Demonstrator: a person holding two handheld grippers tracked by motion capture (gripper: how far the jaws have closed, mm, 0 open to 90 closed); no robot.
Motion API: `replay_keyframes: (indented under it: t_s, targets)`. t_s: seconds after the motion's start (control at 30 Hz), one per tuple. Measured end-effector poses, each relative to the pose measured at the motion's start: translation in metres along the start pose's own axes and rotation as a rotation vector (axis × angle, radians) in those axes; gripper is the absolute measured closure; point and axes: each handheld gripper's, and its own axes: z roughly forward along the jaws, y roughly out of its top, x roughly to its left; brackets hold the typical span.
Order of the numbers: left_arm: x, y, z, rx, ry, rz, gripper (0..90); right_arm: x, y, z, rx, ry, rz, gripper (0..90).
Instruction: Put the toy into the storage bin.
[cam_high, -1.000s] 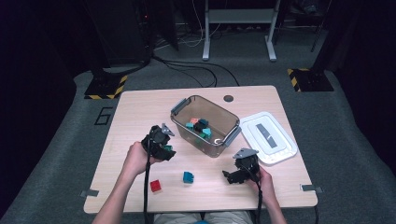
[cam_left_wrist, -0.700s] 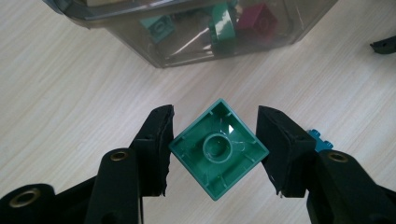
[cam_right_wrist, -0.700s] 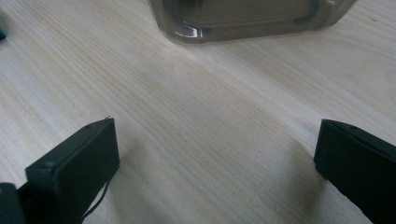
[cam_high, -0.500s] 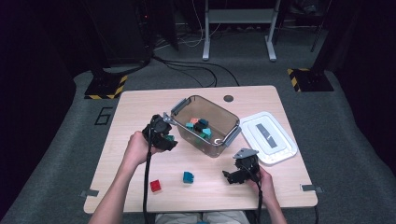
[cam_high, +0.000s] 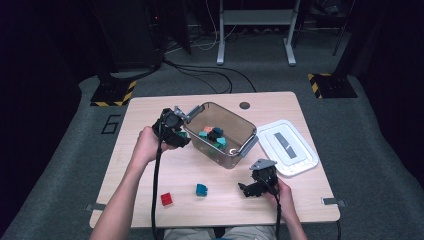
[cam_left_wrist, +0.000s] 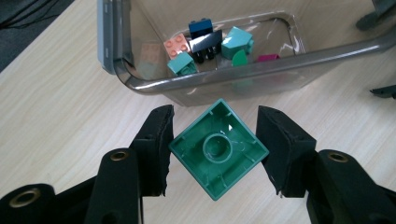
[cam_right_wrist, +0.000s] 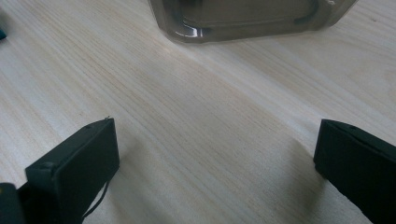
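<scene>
My left gripper is shut on a green brick, held corner-up with its hollow underside toward the camera. In the high view, my left gripper hovers just off the left end of the clear plastic bin. In the left gripper view, the bin lies just ahead and holds several bricks, teal, orange, dark blue and magenta. My right gripper rests low near the table's front right. In the right gripper view, my right gripper is open with bare wood between its wide jaws.
A red brick and a teal brick lie loose on the table near its front. The bin's white lid lies flat to the right of the bin. A round hole sits at the table's back edge.
My left hand has lifted and moved away from the front of the table toward the bin's left end, with the green brick in its jaws. The right hand has stayed put.
</scene>
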Motion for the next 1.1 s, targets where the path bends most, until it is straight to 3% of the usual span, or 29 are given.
replay_keyframes:
  t_s: [0.33,0.6,1.1]
  targets:
    - [0.009,0.019,0.002,-0.031,-0.001,-0.015,47.7,0.000,0.000,0.000,0.000,0.000,0.000,0.0]
    - [0.010,0.036,0.007,-0.041,0.001,0.005,47.7,0.000,0.000,0.000,0.000,-0.001,0.001,0.0]
    - [0.010,0.058,0.031,-0.044,-0.006,-0.003,47.6,0.000,0.000,0.000,0.000,0.000,0.000,0.0]
